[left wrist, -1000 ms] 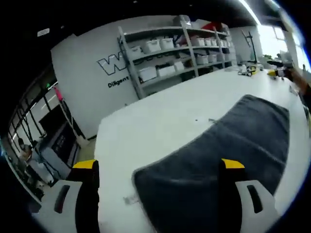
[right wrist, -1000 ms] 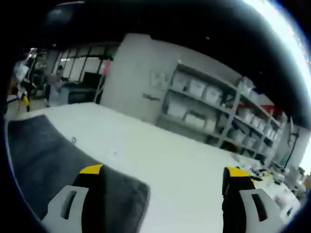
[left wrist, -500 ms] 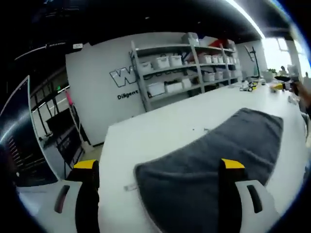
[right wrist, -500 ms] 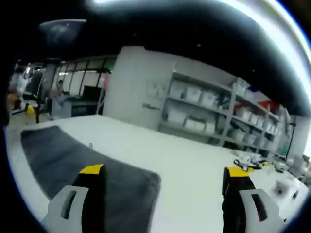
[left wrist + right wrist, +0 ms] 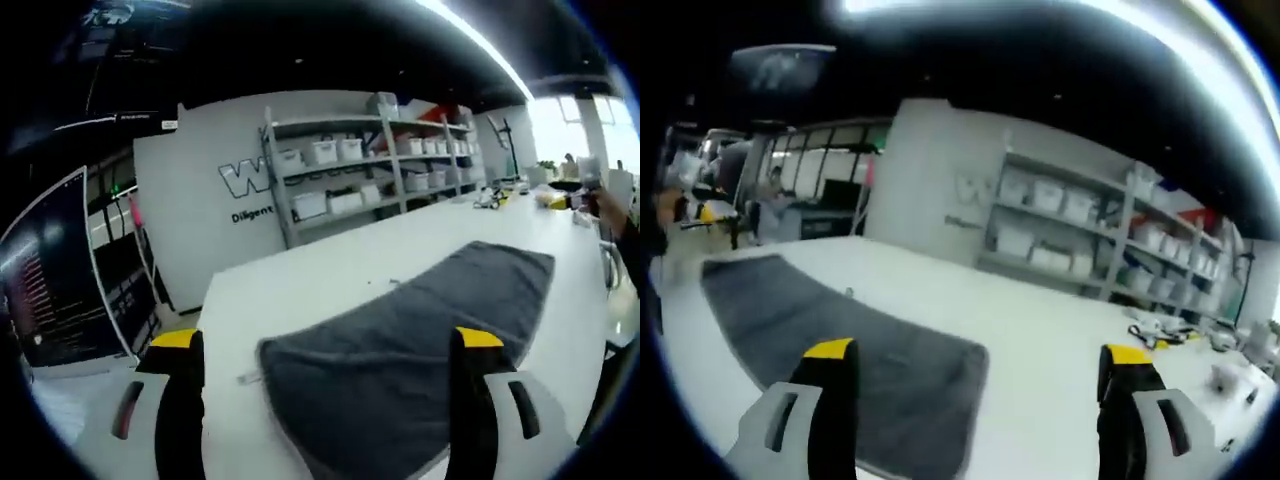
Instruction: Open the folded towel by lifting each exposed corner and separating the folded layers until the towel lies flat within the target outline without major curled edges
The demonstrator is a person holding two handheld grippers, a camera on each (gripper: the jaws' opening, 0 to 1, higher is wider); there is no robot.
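A dark grey towel (image 5: 410,340) lies spread flat on a white table (image 5: 320,270), reaching from near my jaws toward the far right. My left gripper (image 5: 328,345) hangs above its near end, open, with nothing between the yellow-tipped jaws. In the right gripper view the same towel (image 5: 850,340) stretches from the far left to under my left jaw. My right gripper (image 5: 978,358) is open over the towel's end and the bare white table (image 5: 1060,370), holding nothing.
Grey shelves with white bins (image 5: 370,150) line the far wall, also seen as shelves (image 5: 1090,235) in the right gripper view. Small items (image 5: 495,197) sit at the table's far end. A dark screen (image 5: 55,280) stands at left. A person's sleeve (image 5: 625,240) enters at right.
Both cameras have risen and tilted back, so the towel appears lower and farther from the jaws. The towel itself lies as before. Both grippers stay open.
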